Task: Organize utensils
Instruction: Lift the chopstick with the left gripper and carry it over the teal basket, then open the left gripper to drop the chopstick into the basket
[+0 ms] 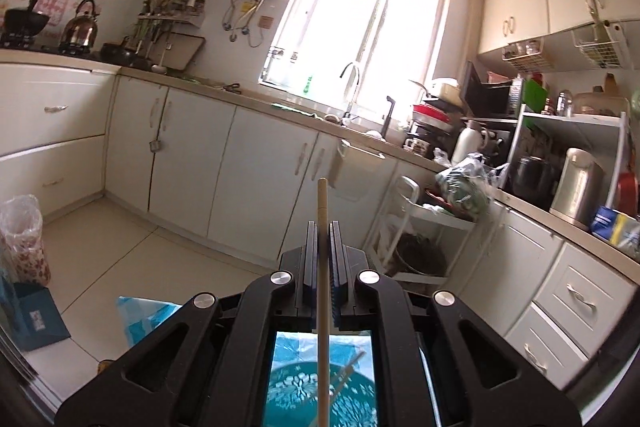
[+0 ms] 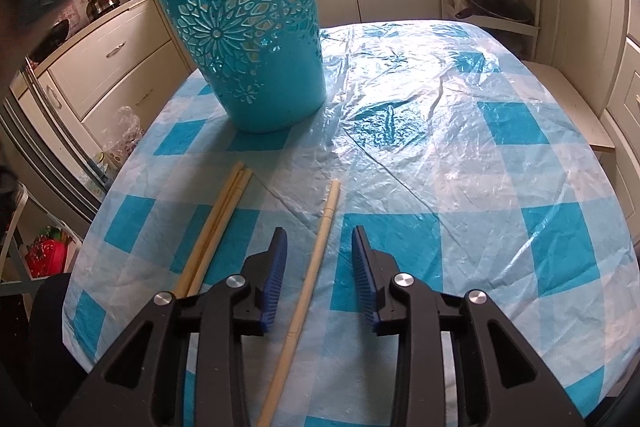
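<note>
Chopsticks are the business here. One pale wooden chopstick (image 1: 322, 267) is clenched between the blue pads of the left gripper (image 1: 322, 227), its blunt end sticking out past the fingertips toward the white kitchen cabinets (image 1: 224, 163); below the gripper's body the teal plastic basket with cut-out flower pattern (image 1: 296, 391) shows, with another stick leaning inside it. The right gripper (image 2: 319, 251) hangs over the near edge of the table, jaws apart and touching nothing, with a second pale chopstick (image 2: 316, 259) lying flat on the blue-and-white checked plastic tablecloth (image 2: 460, 147) between them. Just left of it, toward the near-left edge, a cluster of tan chopsticks (image 2: 220, 219) lies side by side, apart from the single one. In the right wrist view the teal basket stands upright near the far-left edge of the table, well apart from the loose sticks.
</note>
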A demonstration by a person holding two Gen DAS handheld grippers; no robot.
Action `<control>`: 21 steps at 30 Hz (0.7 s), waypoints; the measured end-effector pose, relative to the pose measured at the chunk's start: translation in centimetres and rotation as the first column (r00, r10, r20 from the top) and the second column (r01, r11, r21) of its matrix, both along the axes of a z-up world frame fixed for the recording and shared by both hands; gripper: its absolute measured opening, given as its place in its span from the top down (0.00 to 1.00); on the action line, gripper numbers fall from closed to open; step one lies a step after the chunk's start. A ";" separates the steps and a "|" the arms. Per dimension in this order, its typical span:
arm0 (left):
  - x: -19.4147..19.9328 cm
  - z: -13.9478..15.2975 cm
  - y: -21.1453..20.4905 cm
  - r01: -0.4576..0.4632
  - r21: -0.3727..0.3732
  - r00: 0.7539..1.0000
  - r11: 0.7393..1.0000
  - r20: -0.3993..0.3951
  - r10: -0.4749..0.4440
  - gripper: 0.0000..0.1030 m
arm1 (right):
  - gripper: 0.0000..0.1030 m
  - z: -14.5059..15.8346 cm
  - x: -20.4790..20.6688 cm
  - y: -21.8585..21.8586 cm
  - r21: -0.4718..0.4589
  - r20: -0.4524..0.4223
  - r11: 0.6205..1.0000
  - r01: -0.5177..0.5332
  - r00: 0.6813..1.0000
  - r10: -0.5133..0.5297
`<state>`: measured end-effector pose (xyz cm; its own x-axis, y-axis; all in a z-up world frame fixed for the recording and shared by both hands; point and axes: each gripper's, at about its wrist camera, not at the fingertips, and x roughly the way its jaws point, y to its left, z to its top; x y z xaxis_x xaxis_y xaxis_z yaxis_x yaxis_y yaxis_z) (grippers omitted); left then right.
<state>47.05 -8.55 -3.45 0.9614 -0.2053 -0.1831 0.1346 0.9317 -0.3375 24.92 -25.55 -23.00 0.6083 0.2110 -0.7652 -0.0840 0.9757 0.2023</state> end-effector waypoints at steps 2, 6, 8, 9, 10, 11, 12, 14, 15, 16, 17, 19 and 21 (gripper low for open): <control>1.4 -1.1 -0.2 -0.017 -0.003 1.000 1.000 -0.008 0.017 0.95 | 0.64 0.0 0.0 0.1 -0.001 0.000 1.000 -0.005 1.000 0.005; 2.7 -3.0 -0.2 -0.033 -0.009 0.999 0.999 -0.028 0.033 0.95 | 0.63 0.0 0.1 0.0 0.004 -0.001 1.000 -0.011 1.000 0.011; 2.7 -3.7 -0.3 -0.040 0.001 0.999 0.999 -0.024 0.040 0.95 | 0.63 0.0 0.2 0.0 0.009 -0.002 1.000 -0.012 1.000 0.012; 2.7 -4.1 -0.4 -0.040 0.003 0.999 0.999 -0.023 0.040 0.95 | 0.63 0.0 0.2 -0.1 0.012 -0.003 1.000 -0.011 1.000 0.011; 2.7 -4.4 -0.5 -0.037 0.006 0.999 0.999 -0.026 0.037 0.95 | 0.62 0.0 0.3 -0.1 0.013 -0.004 1.000 -0.011 1.000 0.011; 2.7 -4.6 -0.6 -0.035 0.010 0.999 0.999 -0.028 0.035 0.95 | 0.62 0.0 0.3 -0.1 0.013 -0.004 1.000 -0.011 1.000 0.011; 2.7 -4.9 -0.8 -0.034 0.021 0.999 0.999 -0.030 0.035 0.95 | 0.62 0.0 0.3 -0.1 0.013 -0.005 1.000 -0.011 1.000 0.011; 2.5 -5.2 -1.0 -0.028 0.033 0.999 0.999 -0.035 0.029 0.95 | 0.62 0.0 0.3 -0.1 0.013 -0.004 1.000 -0.012 1.000 0.012; 2.5 -5.5 -1.1 -0.023 0.042 0.999 0.999 -0.042 0.024 0.95 | 0.62 0.0 0.3 -0.1 0.013 -0.004 1.000 -0.011 1.000 0.011; 2.3 -5.7 -1.2 -0.019 0.049 0.999 0.999 -0.049 0.022 0.95 | 0.62 0.0 0.3 -0.1 0.013 -0.004 1.000 -0.010 1.000 0.010; 2.3 -5.9 -1.3 -0.017 0.061 0.998 0.998 -0.060 0.020 0.95 | 0.62 0.0 0.3 -0.1 0.012 -0.004 1.000 -0.011 1.000 0.011; 2.2 -6.2 -1.6 -0.006 0.093 0.996 0.996 -0.085 0.014 0.95 | 0.62 0.0 0.3 -0.1 0.012 -0.004 1.000 -0.011 1.000 0.011; 1.9 -6.7 -2.0 0.005 0.126 0.993 0.992 -0.114 0.010 0.95 | 0.62 0.1 0.3 -0.1 0.015 -0.005 1.000 -0.010 1.000 0.010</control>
<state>48.91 -10.51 -10.13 0.9333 -0.1713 -0.3156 0.0998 0.9680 -0.2301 25.23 -25.65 -22.95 0.6021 0.2280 -0.7652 -0.0922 0.9718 0.2169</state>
